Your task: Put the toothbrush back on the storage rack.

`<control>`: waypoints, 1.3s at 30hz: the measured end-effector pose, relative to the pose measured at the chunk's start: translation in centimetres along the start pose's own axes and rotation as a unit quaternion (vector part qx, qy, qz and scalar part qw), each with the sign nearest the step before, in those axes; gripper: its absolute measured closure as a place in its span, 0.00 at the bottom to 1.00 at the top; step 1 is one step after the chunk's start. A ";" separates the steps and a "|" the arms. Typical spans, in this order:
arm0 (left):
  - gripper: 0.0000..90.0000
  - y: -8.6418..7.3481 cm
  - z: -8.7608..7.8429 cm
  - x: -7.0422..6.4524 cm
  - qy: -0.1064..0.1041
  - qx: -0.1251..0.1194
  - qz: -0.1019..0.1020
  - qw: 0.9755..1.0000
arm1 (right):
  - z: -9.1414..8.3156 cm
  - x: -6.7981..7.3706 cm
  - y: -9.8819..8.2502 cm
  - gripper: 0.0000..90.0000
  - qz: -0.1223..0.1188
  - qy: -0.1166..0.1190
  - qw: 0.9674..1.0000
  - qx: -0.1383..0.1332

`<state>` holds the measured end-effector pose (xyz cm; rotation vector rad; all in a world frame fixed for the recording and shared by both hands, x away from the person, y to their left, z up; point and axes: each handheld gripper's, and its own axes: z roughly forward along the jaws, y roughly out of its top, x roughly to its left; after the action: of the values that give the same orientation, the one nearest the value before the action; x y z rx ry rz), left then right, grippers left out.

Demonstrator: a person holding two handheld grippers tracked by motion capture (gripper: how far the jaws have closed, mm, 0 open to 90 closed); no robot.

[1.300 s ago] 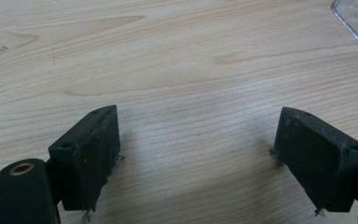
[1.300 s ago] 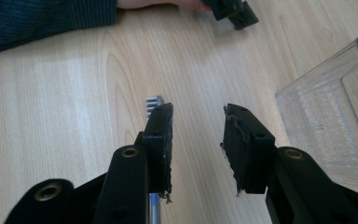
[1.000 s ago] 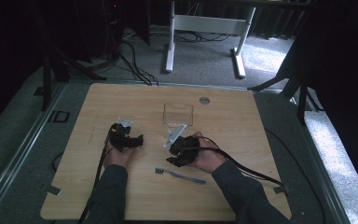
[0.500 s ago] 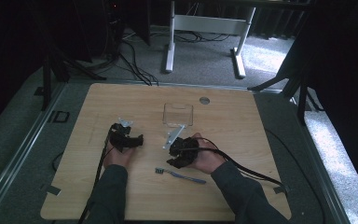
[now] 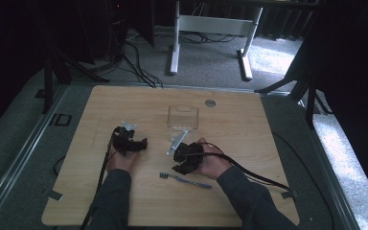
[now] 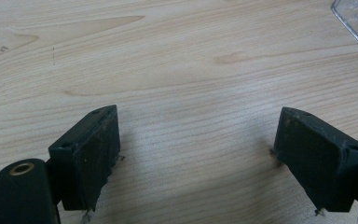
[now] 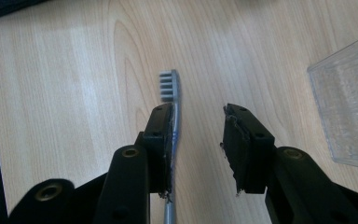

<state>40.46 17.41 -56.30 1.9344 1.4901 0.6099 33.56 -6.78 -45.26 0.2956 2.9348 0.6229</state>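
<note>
Toothbrush is the thing in hand here: it lies flat on the wooden table, close to the person's edge, with the bristle head pointing to the person's left and the blue handle running to the right. The right gripper hangs low just above it, jaws half apart and not pressing anything; in the right gripper view the handle runs along the inner face of one jaw and is not yet centred in the gap. Compared with one second ago almost nothing is different: both hands are in the same places and the jaw gap looks the same, so I judge this as a pause for aiming and not a grip. The left gripper rests on the table well to the side, jaws wide apart with only bare wood between them. A clear plastic box stands a little farther out on the table, near the right gripper; probably the toothbrush must go there, after a small sideways correction and closing.
</note>
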 end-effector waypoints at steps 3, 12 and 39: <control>0.16 0.0 0.0 0.0 0.000 0.000 0.000 1.000 | 0.2 0.1 0.0 0.70 0.000 0.002 1.000 0.004; 0.16 0.0 0.0 0.0 0.000 0.000 0.000 1.000 | 0.6 0.1 -0.1 0.70 -0.004 0.005 1.000 0.020; 0.16 0.0 0.0 0.0 0.000 0.000 0.000 1.000 | 1.4 0.1 -0.3 0.71 0.005 0.016 0.998 0.060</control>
<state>40.46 17.41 -56.30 1.9344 1.4905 0.6096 33.64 -6.49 -46.68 0.3159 3.0095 0.4589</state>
